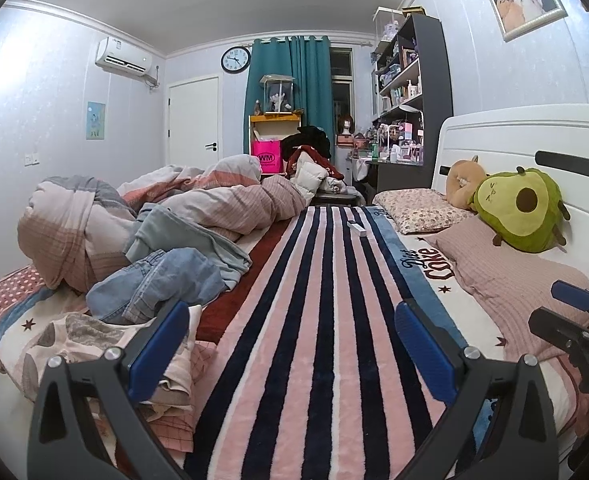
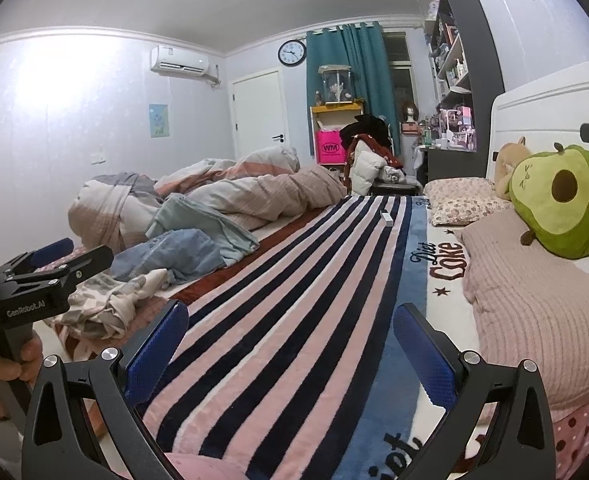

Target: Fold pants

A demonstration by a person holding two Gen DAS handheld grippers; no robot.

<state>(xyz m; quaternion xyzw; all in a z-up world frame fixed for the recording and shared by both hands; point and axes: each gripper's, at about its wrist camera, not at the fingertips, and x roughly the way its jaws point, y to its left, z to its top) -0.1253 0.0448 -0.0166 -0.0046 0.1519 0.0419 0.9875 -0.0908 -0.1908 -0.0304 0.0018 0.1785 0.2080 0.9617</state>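
Both the left gripper [image 1: 290,354] and right gripper [image 2: 288,354] hang over the striped blanket [image 1: 318,300] with fingers apart and empty; the crumpled jeans [image 1: 162,284] lie left beside the duvet [image 1: 214,200]; I'd reach there, pinch the waistband, drag them flat.

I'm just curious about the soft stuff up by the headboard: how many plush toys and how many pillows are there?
Plush toys: 2, the green avocado and a tan one behind it.
Pillows: 2, a floral one and a pink one.
Total: 4
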